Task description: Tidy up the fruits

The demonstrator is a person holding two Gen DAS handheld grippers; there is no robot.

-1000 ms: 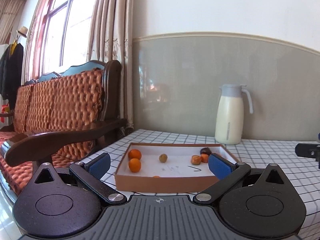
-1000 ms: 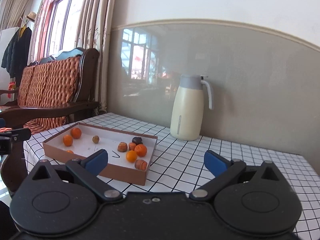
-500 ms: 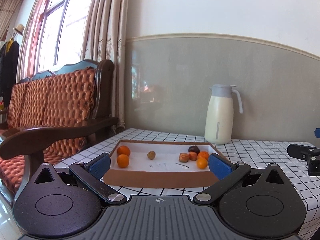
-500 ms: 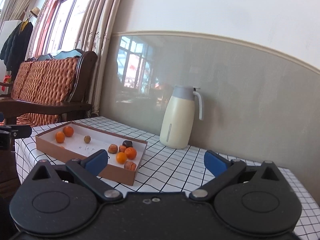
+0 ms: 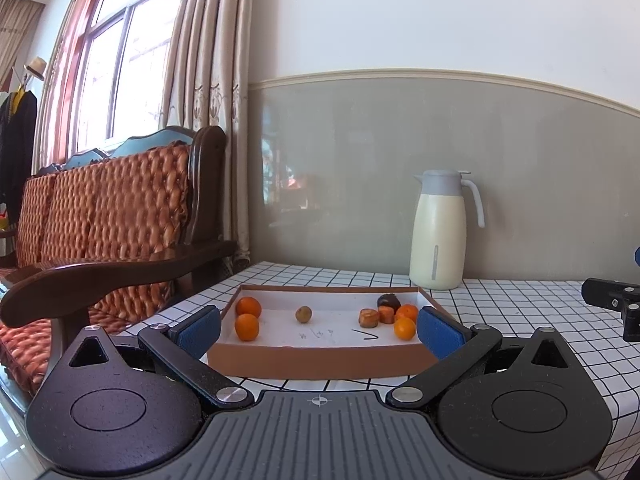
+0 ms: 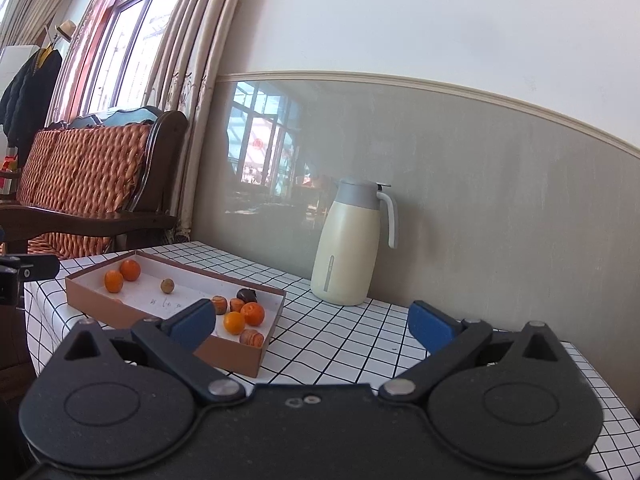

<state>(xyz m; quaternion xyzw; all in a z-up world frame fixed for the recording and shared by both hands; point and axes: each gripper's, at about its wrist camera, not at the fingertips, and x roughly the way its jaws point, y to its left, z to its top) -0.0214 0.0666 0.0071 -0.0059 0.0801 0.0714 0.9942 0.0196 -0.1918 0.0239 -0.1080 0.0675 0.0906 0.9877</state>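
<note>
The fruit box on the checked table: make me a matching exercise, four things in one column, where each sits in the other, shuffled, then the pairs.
Things:
1. two oranges
2. small brown fruit
3. dark fruit
4. cream jug

Places:
A. box's right end, farthest back
B. outside the box, by the wall
C. box's left end
D. alone, mid-box

Pairs: 1-C, 2-D, 3-A, 4-B

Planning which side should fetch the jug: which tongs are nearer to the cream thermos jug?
Right, as far as the views show. The right tongs hover just right of the box, facing the cream thermos jug; the left tongs sit behind the box's near wall.
</note>
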